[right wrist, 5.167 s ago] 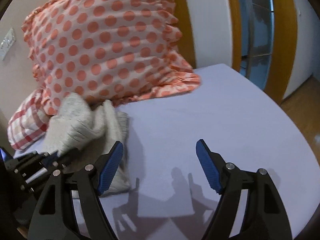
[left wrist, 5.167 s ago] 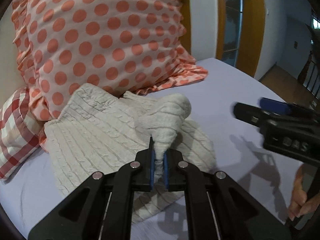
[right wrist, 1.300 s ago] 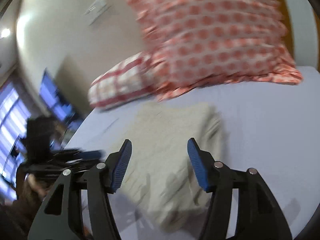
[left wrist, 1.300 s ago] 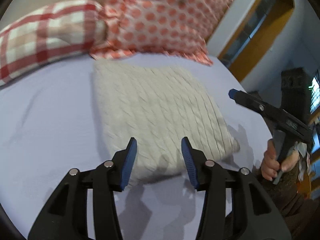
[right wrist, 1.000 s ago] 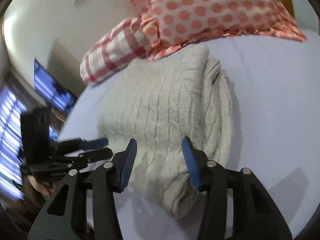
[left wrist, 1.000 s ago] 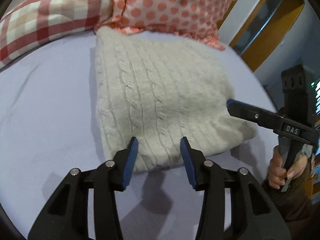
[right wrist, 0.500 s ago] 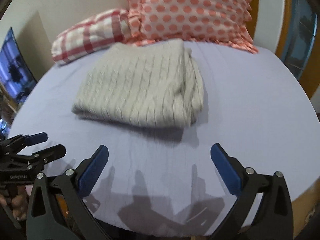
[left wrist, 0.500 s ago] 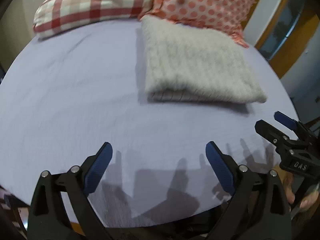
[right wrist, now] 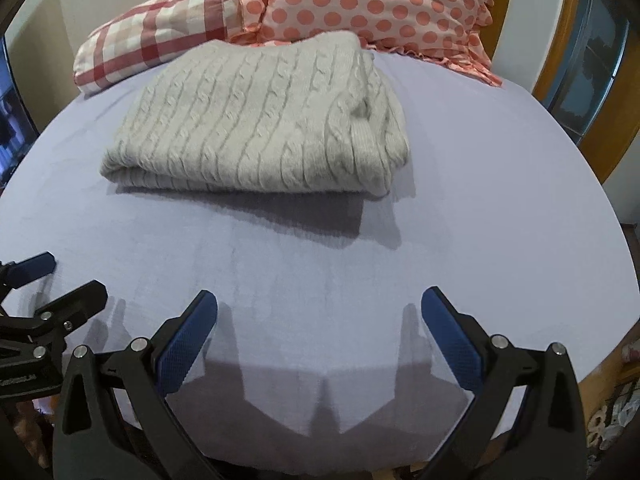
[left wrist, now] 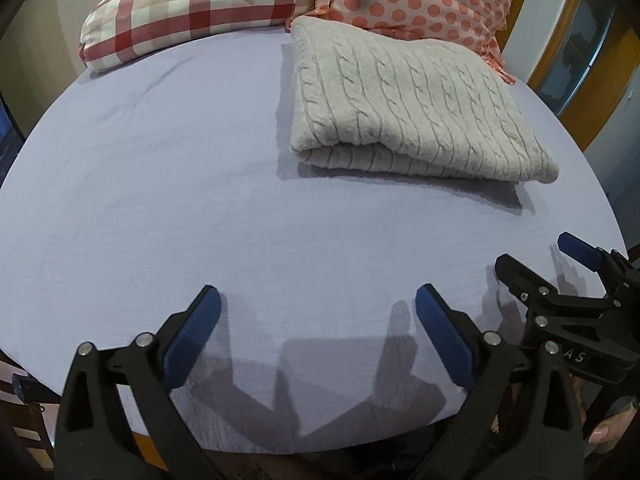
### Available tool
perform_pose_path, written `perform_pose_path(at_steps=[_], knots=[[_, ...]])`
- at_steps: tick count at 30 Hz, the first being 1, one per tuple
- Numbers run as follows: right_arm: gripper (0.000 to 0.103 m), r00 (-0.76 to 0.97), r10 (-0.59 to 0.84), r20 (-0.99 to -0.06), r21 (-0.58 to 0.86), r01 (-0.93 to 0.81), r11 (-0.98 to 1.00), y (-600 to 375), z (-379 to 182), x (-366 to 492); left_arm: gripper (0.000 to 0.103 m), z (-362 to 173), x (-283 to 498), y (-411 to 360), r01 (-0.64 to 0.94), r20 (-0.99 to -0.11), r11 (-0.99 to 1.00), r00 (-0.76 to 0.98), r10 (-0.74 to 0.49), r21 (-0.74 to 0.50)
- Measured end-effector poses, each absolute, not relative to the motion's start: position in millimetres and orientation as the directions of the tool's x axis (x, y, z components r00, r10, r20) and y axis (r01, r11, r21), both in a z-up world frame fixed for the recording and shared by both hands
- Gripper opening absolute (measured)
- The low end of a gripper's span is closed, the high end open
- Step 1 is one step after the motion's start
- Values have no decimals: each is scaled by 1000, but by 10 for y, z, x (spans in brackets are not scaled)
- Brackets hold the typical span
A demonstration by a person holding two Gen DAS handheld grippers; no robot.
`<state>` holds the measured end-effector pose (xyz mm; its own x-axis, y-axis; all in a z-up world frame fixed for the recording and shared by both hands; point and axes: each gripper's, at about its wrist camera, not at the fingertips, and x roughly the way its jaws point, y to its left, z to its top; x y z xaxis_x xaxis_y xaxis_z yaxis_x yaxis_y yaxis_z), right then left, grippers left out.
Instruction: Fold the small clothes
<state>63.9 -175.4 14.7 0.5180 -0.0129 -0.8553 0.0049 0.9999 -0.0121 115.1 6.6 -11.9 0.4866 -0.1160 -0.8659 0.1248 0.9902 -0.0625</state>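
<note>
Cream knit sweater [left wrist: 404, 104] folded, both tools wide apart

- A cream cable-knit sweater [left wrist: 404, 104] is seen folded into a thick, roughly rectangular bundle of several layers.
- It is laid flat on the lavender bed sheet [left wrist: 168, 184], toward the head of the bed.
- Its far edge is set against the polka-dot pillow [right wrist: 372, 4]; a rounded fold is turned toward the near side.
- One end is bunched and rumpled, seen in the right wrist view.

Two wrist fisheyes angled down over the bed's near edge [left wrist: 120, 200], side by side, sharing the folded sweater [right wrist: 260, 120].
</note>
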Motion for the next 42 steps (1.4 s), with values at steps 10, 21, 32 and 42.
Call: perform_pose_path(at_steps=[10,21,32,42], knots=[[102,532,27,-847,26,-9,1000,-1832,98,597,101,-188,1097,-62,79,-850,997,526,-20,25],[102,537,34,-843,28,-18,999,-1851,100,607,101,-185,1085,-50,72,-845,997,535,-18,25],[102,543,31,-839,28,-14,1000,-1864,99,615,101,-185,1078,-42,62,-839,998,544,-13,25],[102,545,31,-838,28,-14,1000,-1866,98,618,101,-188,1082,-37,62,-837,998,546,-12,26]])
